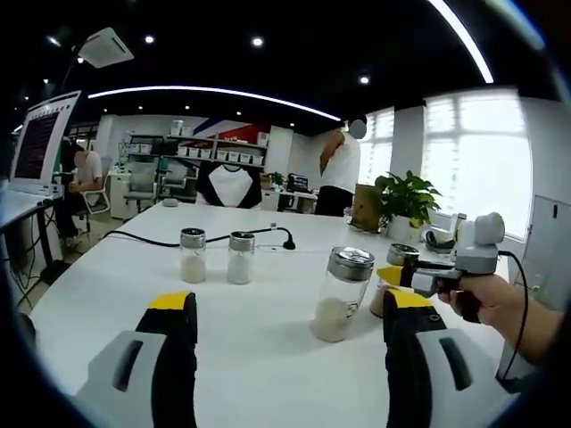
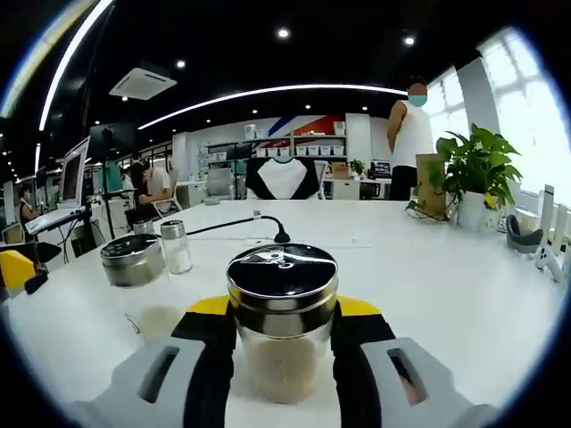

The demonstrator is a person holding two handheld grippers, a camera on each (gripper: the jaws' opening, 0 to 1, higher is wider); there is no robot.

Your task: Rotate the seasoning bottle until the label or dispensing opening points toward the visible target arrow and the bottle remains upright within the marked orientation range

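Note:
A glass seasoning bottle (image 2: pixel 282 276) with a dark metal lid and pale powder stands upright on the white table (image 2: pixel 446 294). My right gripper (image 2: pixel 284 310) is shut on it, one yellow-tipped jaw pressed against each side. In the left gripper view that bottle (image 1: pixel 399 256) sits at the right, held by the right gripper (image 1: pixel 412 278) in a person's hand. A taller glass bottle (image 1: pixel 341 292) stands beside it, and two small shakers (image 1: pixel 193 254) (image 1: pixel 240 257) stand further left. My left gripper (image 1: pixel 290 303) is open above the table, short of the tall bottle.
A black cable (image 1: pixel 268 234) lies across the far side of the table. A potted plant (image 1: pixel 406 201) stands at the far right with small devices near it. A person (image 1: pixel 339 169) stands behind the table. A monitor (image 1: pixel 40 143) is at the left.

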